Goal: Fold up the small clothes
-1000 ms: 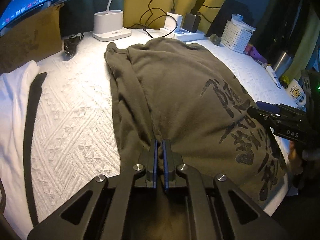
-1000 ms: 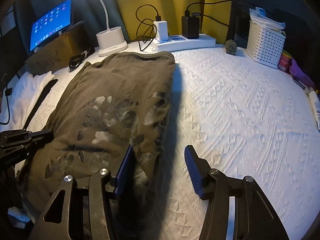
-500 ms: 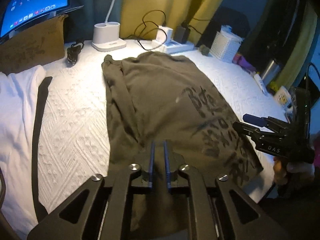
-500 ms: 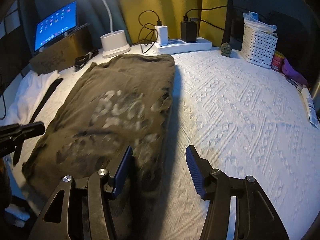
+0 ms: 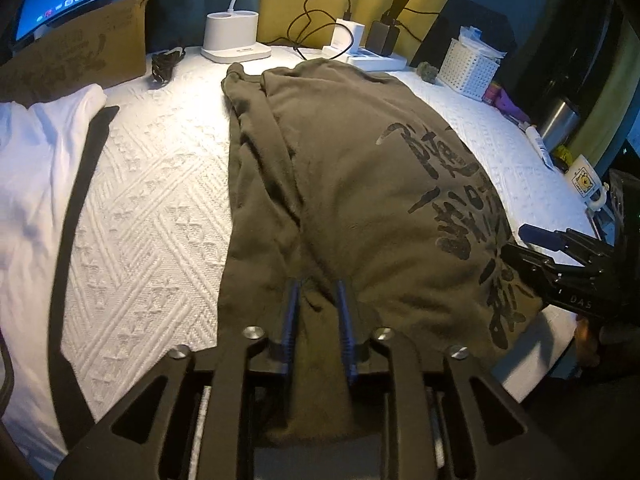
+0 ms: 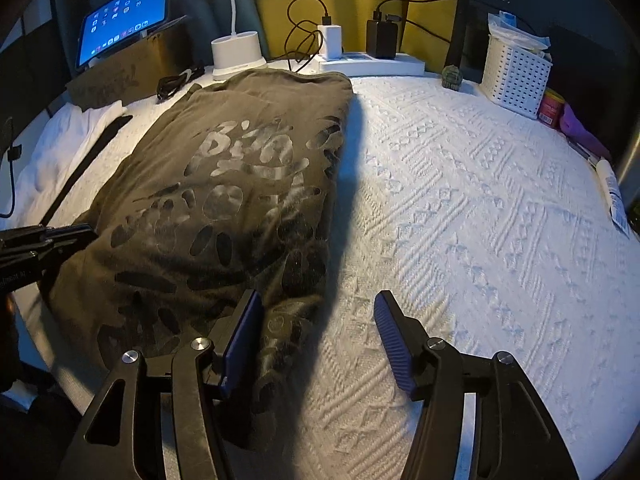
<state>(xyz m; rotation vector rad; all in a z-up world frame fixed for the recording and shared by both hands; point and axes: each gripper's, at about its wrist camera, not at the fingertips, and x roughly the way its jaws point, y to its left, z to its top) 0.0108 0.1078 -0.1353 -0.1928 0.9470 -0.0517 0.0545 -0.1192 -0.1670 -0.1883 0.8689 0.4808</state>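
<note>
An olive-green T-shirt with a dark print lies lengthwise on the white textured cover, folded into a long strip; it also shows in the right wrist view. My left gripper sits at the shirt's near end, its jaws a little apart with a ridge of cloth between them. My right gripper is open and empty over the shirt's near right edge, its left finger above the cloth and its right finger above the cover. It shows in the left wrist view at the right.
A white garment with a dark strap lies at the left. At the back stand a tablet, cardboard box, lamp base, power strip with chargers and white basket. A mug and tube sit at the right.
My left gripper's jaws, shut on the shirt's near end a second ago, have opened a little. The right gripper stayed open and shifted slightly.
</note>
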